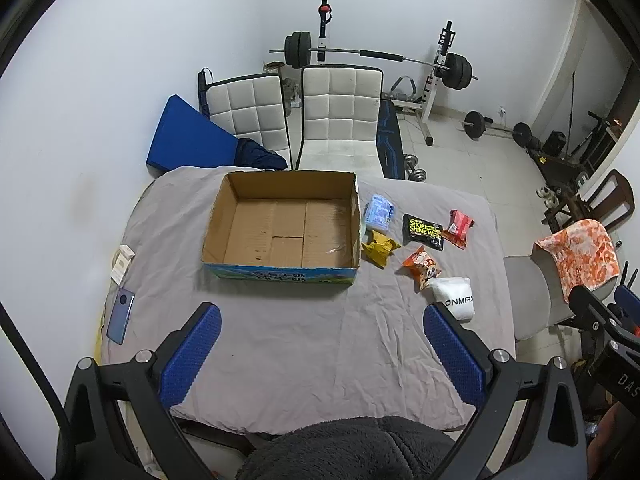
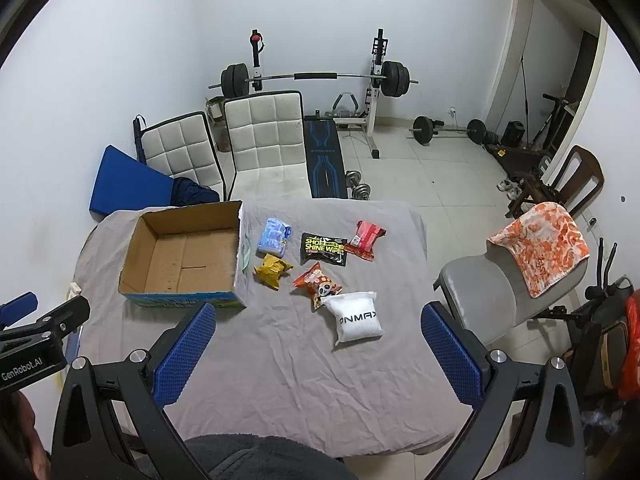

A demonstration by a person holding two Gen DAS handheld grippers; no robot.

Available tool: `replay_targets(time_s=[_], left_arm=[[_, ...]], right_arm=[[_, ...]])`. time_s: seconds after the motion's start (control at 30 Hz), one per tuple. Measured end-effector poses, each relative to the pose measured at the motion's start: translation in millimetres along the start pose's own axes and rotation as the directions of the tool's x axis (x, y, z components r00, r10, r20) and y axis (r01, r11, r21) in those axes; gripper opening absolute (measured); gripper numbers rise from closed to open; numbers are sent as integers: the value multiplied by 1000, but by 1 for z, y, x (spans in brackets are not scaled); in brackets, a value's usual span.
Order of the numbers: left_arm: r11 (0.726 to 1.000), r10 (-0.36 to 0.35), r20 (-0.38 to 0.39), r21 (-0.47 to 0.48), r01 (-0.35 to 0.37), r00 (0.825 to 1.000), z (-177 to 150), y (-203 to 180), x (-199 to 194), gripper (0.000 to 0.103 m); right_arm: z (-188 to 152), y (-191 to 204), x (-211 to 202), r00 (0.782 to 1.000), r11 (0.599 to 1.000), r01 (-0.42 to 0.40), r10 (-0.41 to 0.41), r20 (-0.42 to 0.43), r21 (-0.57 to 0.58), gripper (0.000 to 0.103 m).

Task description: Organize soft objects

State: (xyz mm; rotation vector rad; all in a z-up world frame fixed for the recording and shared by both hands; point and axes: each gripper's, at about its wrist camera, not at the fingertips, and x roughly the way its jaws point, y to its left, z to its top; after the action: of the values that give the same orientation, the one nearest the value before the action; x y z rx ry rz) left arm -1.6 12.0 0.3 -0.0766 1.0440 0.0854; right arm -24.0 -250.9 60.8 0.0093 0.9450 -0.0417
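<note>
We have sorted nothing yet: the cardboard box (image 1: 280, 224) beyond our left gripper (image 1: 322, 354) is empty. Six soft packets, nearest the white pouch (image 2: 356, 318), lie ahead of our right gripper (image 2: 318, 354). Both grippers' fingers stand wide apart, holding nothing.

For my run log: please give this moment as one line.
stage: start | left gripper: open | right gripper: open | cardboard box: empty | six soft packets: on table
</note>
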Motion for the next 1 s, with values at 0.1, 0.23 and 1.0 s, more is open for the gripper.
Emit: replay_targets(time_s=[0.1,0.23,1.0], left_arm=[[1000,5,-2,1,-5,1000,0,0,1,103],[1000,4,-1,-3,-4,1000,-1,2,2,103],[1000,10,-9,5,-10,1000,1,7,12,103]], right_arm=[[-1,-1,1,1000,1000,-3,3,1,0,103],[-2,0,1,1000,1000,-7,7,-2,-1,103],[2,5,7,1000,1000,21,-21,-3,8,103]])
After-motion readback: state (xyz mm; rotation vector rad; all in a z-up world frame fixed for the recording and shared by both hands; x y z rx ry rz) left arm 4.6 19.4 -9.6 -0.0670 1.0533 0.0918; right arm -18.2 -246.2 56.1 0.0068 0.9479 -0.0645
